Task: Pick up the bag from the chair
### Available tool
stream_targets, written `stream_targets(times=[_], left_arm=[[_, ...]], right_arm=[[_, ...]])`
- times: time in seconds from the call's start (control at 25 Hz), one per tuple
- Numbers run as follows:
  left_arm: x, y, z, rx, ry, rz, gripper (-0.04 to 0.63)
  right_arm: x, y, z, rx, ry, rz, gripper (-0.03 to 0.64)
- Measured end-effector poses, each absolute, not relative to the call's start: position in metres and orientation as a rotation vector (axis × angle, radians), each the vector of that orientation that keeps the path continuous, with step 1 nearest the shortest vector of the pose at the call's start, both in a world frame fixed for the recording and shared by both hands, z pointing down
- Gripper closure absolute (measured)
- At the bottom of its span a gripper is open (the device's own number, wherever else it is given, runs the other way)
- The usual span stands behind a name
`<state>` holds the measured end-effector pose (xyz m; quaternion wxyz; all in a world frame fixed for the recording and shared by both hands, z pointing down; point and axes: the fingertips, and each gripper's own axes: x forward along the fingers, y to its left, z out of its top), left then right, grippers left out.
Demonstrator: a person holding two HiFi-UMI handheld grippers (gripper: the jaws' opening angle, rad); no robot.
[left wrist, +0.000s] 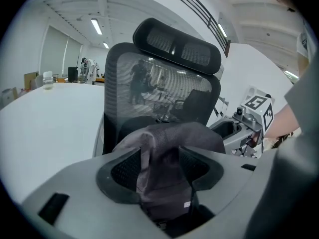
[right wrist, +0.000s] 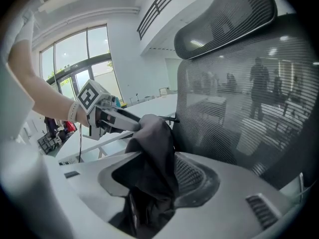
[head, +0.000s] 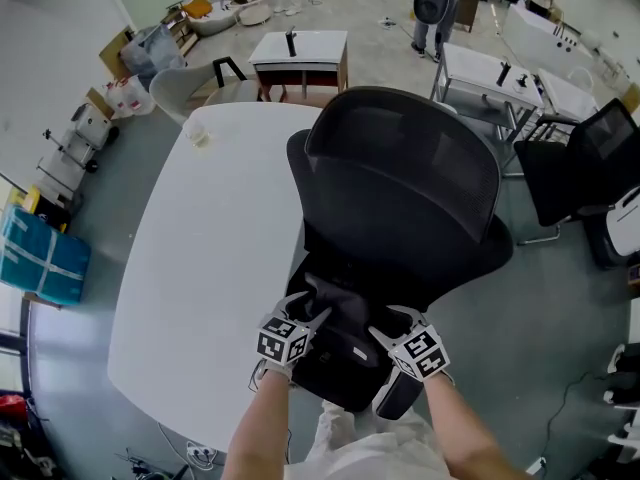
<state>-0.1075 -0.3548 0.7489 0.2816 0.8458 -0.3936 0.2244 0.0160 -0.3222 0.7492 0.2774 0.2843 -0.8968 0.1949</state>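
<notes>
bag (head: 338,360) slumped on the chair (head: 420,198) seat, 6 o'clock in head view, table (head: 215,258) at its 9. left gripper (head: 314,315) and right gripper (head: 386,330): jaws wide apart, a bag fold loose between each, nothing clamped. Close both fully on fabric, then lift evenly.

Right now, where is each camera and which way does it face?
Head view: on the head, steeply down onto chair, bag, table; forearms, left hand-held gripper, right hand-held gripper.
Left gripper view: along its jaws, at chair back; right hand-held gripper.
Right gripper view: likewise; left hand-held gripper, forearm.
Shared: bag between jaws.
</notes>
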Motion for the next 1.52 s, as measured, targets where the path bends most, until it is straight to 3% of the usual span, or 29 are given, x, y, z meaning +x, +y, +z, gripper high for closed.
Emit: stream_targets(times=[0.2,0.56,0.88,1.52], left_arm=[[-0.102,-0.354,0.755,2.256,-1.010,0.621,0.364],[-0.099,-0.349,0.753,2.246,-1.029,0.621,0.518],[-0.095,-0.341,0.723,2.268,-1.096,0.582,0.565],[-0.089,-0.324,0.628,2.342,-1.194,0.366,0.568]], right_arm=[[0.009,-0.319,0.752,0.730,-2.409,0.540,0.424],[0.015,-0.320,0.748,0.822,-2.395,0.587,0.578],[0.020,-0.313,0.727,0.880,-2.413,0.641,0.592],[0.033,-0.307,0.646,1.004,-2.531,0.625,0.595]])
